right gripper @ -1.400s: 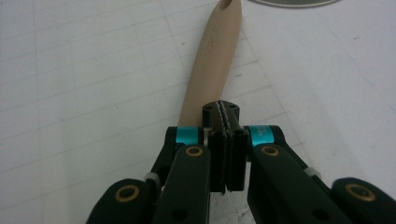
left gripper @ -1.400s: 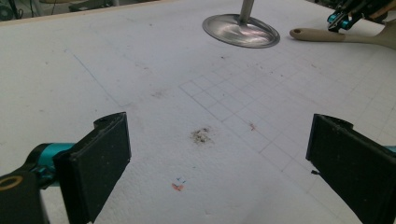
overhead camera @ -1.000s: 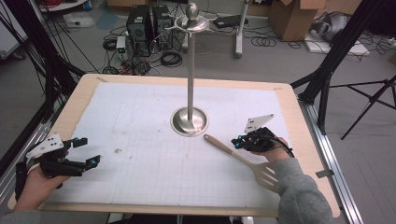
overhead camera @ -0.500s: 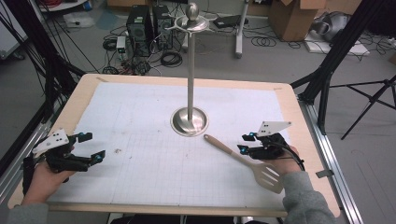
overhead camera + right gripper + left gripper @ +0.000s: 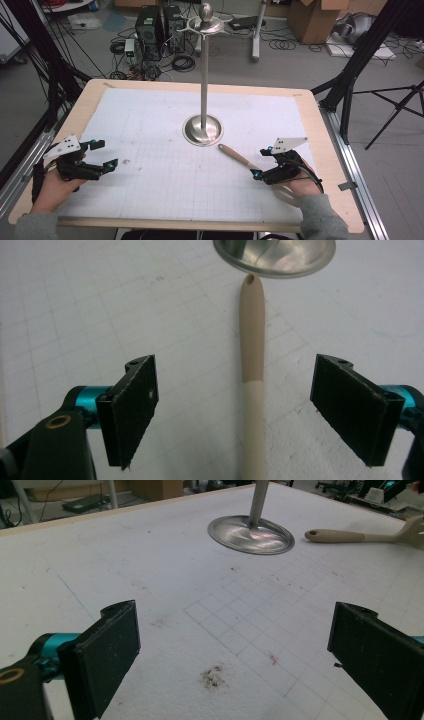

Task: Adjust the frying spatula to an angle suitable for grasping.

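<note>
A beige spatula lies flat on the white gridded mat, its handle tip pointing at the round base of a metal stand. My right gripper hovers low over the handle. In the right gripper view the right gripper is open, and its jaws have just been opening. The handle runs between the pads without touching them. My left gripper rests at the mat's left side. It stands open in the left gripper view with nothing between its jaws. The right hand covers the spatula's head.
The stand's tall pole rises from the mat's middle to a hook ring on top. The wooden table edge frames the mat. Cables, computers, boxes and tripod legs crowd the floor beyond.
The right gripper has slid right and toward the near edge along the spatula handle, and its jaws have spread apart. The spatula stays put. The left hand has barely shifted.
</note>
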A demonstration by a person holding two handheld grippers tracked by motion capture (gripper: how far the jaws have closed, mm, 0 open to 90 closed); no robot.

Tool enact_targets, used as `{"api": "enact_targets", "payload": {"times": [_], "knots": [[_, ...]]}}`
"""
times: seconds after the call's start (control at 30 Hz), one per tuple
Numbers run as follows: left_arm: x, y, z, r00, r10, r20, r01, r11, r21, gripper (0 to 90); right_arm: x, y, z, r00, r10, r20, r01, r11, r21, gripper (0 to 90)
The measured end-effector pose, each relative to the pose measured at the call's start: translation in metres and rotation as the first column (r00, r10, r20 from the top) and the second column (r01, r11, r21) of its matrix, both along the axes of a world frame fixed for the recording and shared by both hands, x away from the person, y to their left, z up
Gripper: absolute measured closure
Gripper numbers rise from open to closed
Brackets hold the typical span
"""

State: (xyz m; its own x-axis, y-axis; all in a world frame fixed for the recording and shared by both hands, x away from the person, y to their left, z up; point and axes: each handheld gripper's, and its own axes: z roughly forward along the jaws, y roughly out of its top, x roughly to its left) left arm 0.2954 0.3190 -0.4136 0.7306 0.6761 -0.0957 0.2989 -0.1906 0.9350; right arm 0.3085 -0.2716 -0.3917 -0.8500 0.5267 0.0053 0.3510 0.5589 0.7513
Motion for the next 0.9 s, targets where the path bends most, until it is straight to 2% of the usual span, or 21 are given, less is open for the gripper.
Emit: {"api": "enact_targets", "payload": {"times": [0.1,0.2,0.57,0.9], "knots": [[0.0025,-0.002,-0.0012,1.0,-0.006,-0.007,0.006,1.0,0.005,7.0,-0.0007,0.0026,-0.0012,0.9996,0.002,-0.027,-0.003,1.0,-0.031,17.7],[0.0042,-0.0037,-0.002,0.9999,-0.012,-0.012,0.012,0.9998,0.014,7.0,-0.0026,0.0063,-0.004,0.9995,0.003,-0.033,-0.005,0.997,-0.079,17.7],[0.0053,-0.0044,-0.0017,0.9999,-0.014,-0.007,0.014,0.9999,0.009,7.0,-0.0048,0.0053,-0.004,0.9999,-0.007,-0.01,0.006,0.991,-0.131,17.7],[0.0046,-0.0035,-0.002,0.9999,-0.011,-0.01,0.011,0.9999,0.011,6.9,-0.0042,0.003,-0.0072,0.9996,-0.011,-0.025,0.007,0.985,-0.172,18.3]]}}
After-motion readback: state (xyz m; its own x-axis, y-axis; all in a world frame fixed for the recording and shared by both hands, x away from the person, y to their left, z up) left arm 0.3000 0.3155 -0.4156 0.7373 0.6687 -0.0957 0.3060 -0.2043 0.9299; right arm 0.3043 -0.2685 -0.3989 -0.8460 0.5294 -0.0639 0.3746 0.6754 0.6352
